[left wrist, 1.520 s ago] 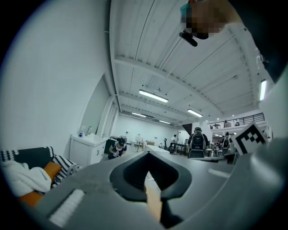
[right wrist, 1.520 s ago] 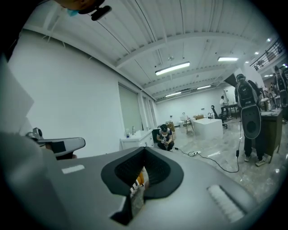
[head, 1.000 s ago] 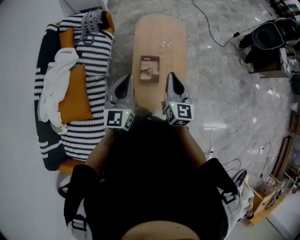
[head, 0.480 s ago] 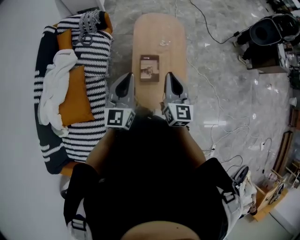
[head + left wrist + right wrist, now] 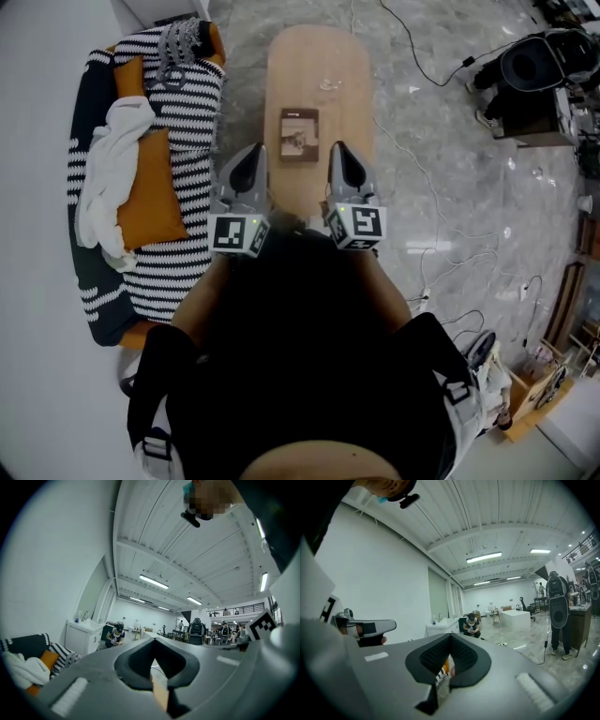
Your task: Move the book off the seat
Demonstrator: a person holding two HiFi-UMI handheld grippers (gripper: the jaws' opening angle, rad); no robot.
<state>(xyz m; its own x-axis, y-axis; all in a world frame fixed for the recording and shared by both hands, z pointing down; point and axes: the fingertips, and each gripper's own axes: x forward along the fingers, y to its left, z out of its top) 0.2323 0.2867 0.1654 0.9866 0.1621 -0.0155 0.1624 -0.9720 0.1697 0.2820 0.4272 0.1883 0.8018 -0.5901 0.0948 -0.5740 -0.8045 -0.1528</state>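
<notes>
A small brown book (image 5: 299, 136) lies flat on the oval wooden top (image 5: 319, 75) in the head view, in front of me. My left gripper (image 5: 250, 157) and right gripper (image 5: 341, 152) are held side by side over the top's near end. Their tips stand just short of the book, one to each side, and neither touches it. Both are shut with nothing in them. In the left gripper view the left gripper (image 5: 154, 639) points level across the room with its jaws together. The right gripper (image 5: 450, 635) shows the same in the right gripper view. The book appears in neither gripper view.
A sofa (image 5: 103, 281) stands left of the wooden top, with a striped blanket (image 5: 187, 122), orange cushions (image 5: 155, 192) and a white cloth (image 5: 108, 169). Cables (image 5: 427, 66) trail over the marble floor. Black equipment (image 5: 539, 70) stands at the far right. A person (image 5: 472, 624) crouches far off.
Only the head view has shifted slightly. Both grippers and the book stay where they were.
</notes>
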